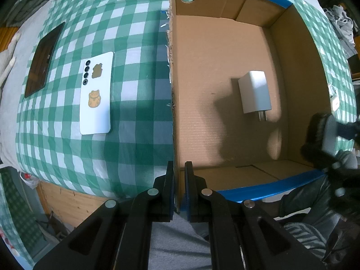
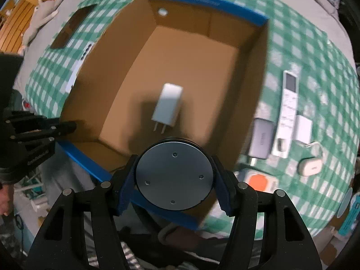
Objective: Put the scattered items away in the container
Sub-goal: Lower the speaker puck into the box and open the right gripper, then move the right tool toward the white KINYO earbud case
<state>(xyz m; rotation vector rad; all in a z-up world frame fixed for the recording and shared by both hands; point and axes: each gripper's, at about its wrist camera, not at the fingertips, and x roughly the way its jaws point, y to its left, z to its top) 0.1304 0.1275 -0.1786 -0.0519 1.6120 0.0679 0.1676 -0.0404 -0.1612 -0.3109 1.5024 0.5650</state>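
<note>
An open cardboard box (image 1: pixel 292 90) with a blue taped rim stands on the green checked cloth, a white wall charger (image 1: pixel 255 92) lying on its floor. My left gripper (image 1: pixel 179 164) is shut on the box's left wall at the near corner. My right gripper (image 2: pixel 173 157) is shut on a round grey disc (image 2: pixel 174 175) with small screws in its face, held over the box's (image 2: pixel 117 45) near rim. The charger (image 2: pixel 167 106) lies beyond the disc. In the left wrist view the right gripper (image 1: pixel 324 139) and disc show at the right edge.
Left of the box lie a white phone (image 1: pixel 96 94) with cat stickers and a black slab (image 1: pixel 43 60). Right of it lie a white remote (image 2: pixel 286 112), a grey power bank (image 2: pixel 262 139), a white adapter (image 2: pixel 303 128), a small white case (image 2: pixel 311 166) and an orange item (image 2: pixel 262 183).
</note>
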